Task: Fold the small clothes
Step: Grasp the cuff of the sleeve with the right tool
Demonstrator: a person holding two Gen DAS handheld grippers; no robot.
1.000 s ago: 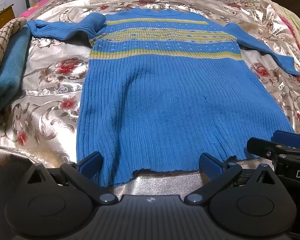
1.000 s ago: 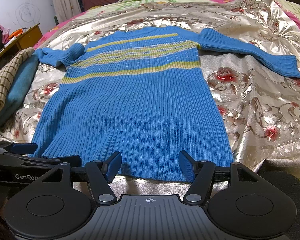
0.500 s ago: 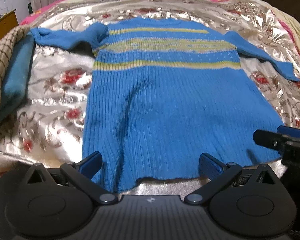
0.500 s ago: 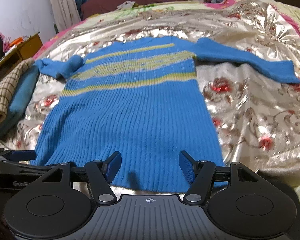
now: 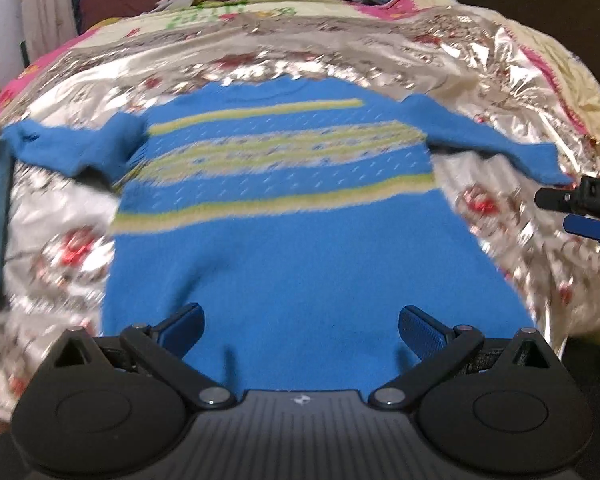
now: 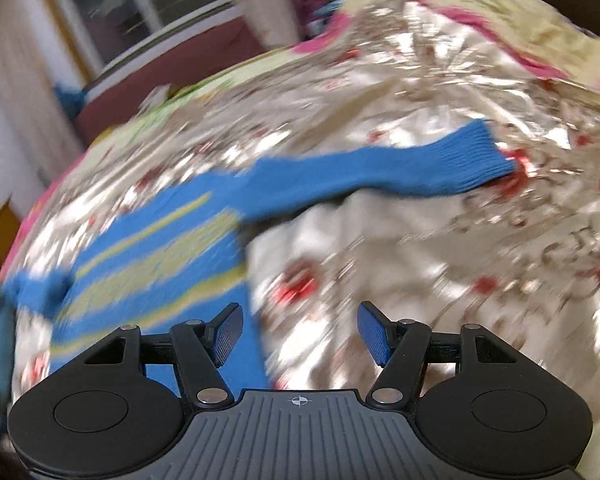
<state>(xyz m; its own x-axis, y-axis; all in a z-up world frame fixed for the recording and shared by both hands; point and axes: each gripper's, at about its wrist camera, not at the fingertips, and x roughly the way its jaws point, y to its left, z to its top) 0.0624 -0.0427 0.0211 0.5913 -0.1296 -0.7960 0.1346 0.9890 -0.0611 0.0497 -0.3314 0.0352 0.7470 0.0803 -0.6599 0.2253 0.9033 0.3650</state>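
Sweater: blue knit, yellow-green horizontal stripes and a speckled patterned band across the far chest; right sleeve plain blue. Bed cover: shiny silver-cream with red floral motifs. Gripper pads: blue on black bodies.

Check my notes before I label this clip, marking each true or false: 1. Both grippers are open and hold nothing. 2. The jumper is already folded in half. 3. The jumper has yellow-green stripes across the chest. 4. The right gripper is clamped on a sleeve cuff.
1. True. The left gripper and the right gripper both have their jaws spread, with nothing between them.
2. False. The blue jumper lies spread flat on the shiny floral bedspread, sleeves out to the sides.
3. True. Several stripes cross the chest.
4. False. The sleeve cuff lies ahead on the bedspread, apart from the open jaws.
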